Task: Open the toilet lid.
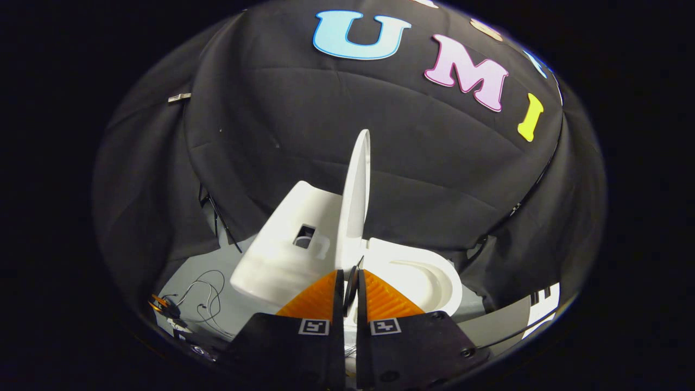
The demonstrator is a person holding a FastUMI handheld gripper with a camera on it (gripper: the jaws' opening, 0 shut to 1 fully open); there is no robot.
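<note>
A white toilet (434, 282) stands just ahead of my fingers, seen from its side. Its lid (358, 184) is raised and stands nearly upright, edge-on to me, between the tank (282, 244) on the left and the open bowl on the right. My gripper (351, 274) is at the foot of the lid, its fingers drawn together with only a narrow gap. A thin dark strip (352, 285) sits in that gap; I cannot tell what it is or whether the fingers touch the lid.
Black cloth walls close in behind and on both sides of the toilet. Thin cables (203, 298) and a small orange connector (160, 304) lie on the grey floor (239, 312) left of the tank. A white panel (543, 307) shows low on the right.
</note>
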